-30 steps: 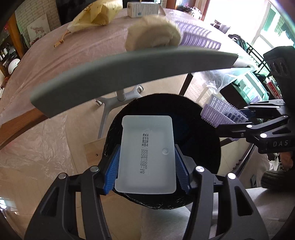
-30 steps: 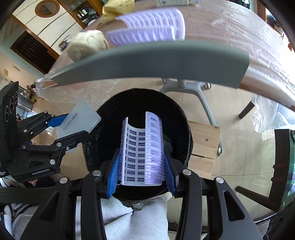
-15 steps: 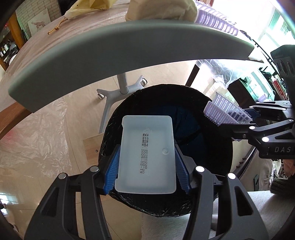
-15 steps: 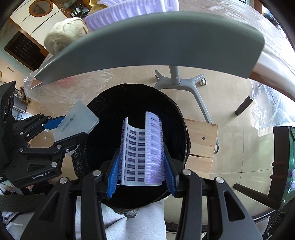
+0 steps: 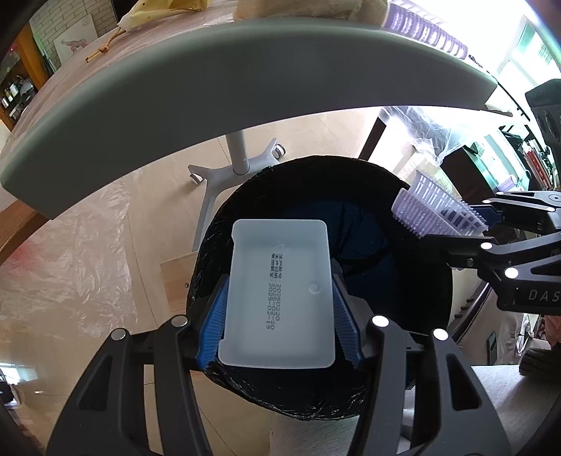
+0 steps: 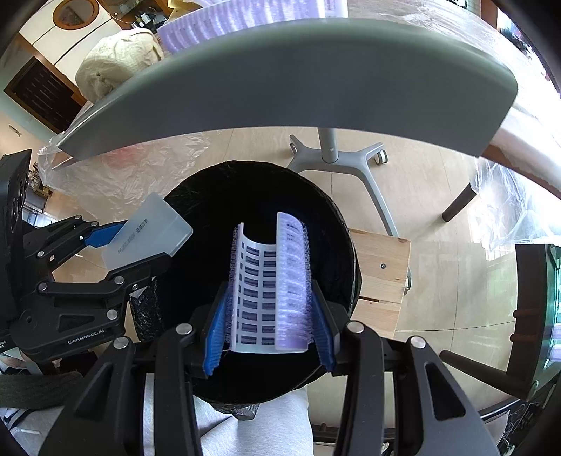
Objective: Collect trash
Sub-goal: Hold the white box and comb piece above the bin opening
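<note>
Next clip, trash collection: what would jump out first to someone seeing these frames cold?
The black-lined trash bin gapes beneath both grippers. The left gripper grips a frosted white plastic tray over its opening; the right gripper pinches a curled purple bristly sheet above it. A grey tabletop edge arcs overhead.

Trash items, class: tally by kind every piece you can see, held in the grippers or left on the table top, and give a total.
Purple ridged plastic trays: 2, one in the right gripper, one on the table
Translucent white plastic tray: 1, in the left gripper
Crumpled beige paper wad: 1
Yellow wrapper: 1
Total: 5
</note>
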The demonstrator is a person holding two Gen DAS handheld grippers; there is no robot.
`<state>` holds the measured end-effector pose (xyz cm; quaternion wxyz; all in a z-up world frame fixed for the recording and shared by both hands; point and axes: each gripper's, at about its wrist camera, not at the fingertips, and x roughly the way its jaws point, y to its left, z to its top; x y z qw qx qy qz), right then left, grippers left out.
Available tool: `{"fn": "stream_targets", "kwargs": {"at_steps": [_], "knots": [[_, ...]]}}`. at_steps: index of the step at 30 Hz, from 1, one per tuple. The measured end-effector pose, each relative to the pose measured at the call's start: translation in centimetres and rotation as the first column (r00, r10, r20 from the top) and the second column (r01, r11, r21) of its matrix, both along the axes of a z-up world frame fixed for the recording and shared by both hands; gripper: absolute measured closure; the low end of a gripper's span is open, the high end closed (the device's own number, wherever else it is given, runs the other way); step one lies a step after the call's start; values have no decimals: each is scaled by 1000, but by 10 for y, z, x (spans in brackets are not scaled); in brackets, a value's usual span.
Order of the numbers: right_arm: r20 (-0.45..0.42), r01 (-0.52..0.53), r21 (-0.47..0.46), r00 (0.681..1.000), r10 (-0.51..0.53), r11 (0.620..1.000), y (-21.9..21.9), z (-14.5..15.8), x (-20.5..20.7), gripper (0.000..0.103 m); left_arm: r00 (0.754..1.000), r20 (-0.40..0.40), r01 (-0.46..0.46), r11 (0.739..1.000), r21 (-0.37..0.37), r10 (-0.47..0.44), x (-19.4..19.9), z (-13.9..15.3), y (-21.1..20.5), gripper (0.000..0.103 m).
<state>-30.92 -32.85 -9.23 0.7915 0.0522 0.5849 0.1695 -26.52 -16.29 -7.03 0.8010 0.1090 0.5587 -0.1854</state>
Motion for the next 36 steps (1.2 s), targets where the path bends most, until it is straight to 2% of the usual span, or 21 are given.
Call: {"fn": "stream_targets", "kwargs": {"at_steps": [12, 36], "knots": [[-2, 26, 18, 1000, -26, 999, -6, 2, 3, 61, 999, -12, -38, 999, -6, 38, -2, -5, -2, 47], [-12, 21, 7, 1000, -21, 1000, 3, -3, 9, 61, 998, -5, -59, 998, 16, 59, -5, -8, -3, 47]]}}
